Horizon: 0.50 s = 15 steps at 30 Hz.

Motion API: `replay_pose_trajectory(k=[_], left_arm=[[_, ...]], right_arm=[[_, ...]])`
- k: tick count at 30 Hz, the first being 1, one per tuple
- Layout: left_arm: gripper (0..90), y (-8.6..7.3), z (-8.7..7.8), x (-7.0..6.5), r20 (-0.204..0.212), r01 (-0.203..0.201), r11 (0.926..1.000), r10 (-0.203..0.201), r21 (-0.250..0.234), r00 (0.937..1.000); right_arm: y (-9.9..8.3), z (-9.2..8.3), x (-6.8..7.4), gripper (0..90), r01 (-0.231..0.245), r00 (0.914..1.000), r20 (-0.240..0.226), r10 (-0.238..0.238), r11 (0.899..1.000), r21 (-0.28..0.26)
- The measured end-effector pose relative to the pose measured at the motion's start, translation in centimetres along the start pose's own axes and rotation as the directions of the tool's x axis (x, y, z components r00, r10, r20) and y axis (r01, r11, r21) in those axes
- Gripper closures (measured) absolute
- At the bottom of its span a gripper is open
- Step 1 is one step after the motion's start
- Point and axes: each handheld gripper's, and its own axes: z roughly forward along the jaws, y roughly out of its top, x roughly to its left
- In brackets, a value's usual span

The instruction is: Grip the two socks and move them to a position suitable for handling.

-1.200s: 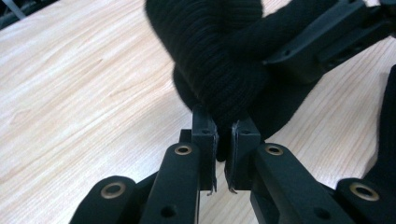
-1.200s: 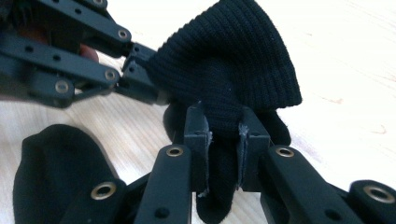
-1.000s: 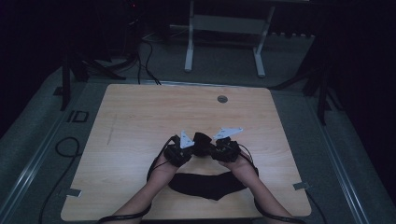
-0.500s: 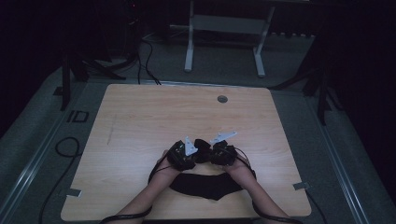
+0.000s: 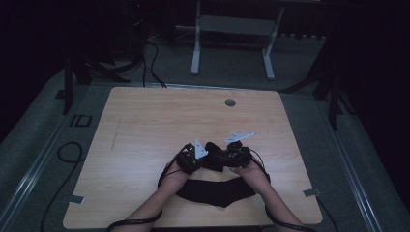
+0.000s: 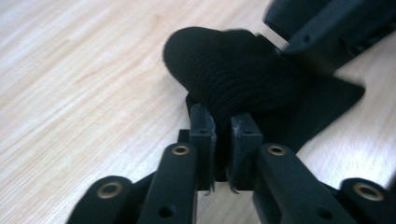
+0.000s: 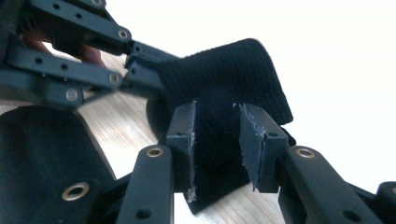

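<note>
Near table front | left hand-held gripper (image 6: 222, 135) pinches black cloth (image 6: 233, 70) | right hand-held gripper (image 7: 217, 140) loosening

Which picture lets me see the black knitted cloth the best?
The right gripper view: the black knitted cloth is close, its ribbed weave clear, hanging between the right gripper's jaws. The left gripper view shows a bunched, blurrier fold. The high view shows a small dark shape on the table.
</note>
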Motion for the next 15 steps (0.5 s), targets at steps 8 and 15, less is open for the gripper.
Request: replay_pose_trajectory(k=[8, 15], left_arm=[[85.6, -0.9, -0.5, 2.4, -0.024, 0.133, 0.9908, -0.133, 0.023, 0.9909], [85.5, -1.7, 0.1, 2.9, -0.033, 0.162, 0.9848, -0.160, 0.062, 0.9865]], right_arm=[[-0.7, 0.3, -1.2, 52.9, -0.073, 0.9972, 0.018, 0.073, 0.997, 0.009], [-0.5, 2.0, -0.1, 51.0, -0.051, 0.9985, -0.016, 0.052, 0.997, 0.049]])
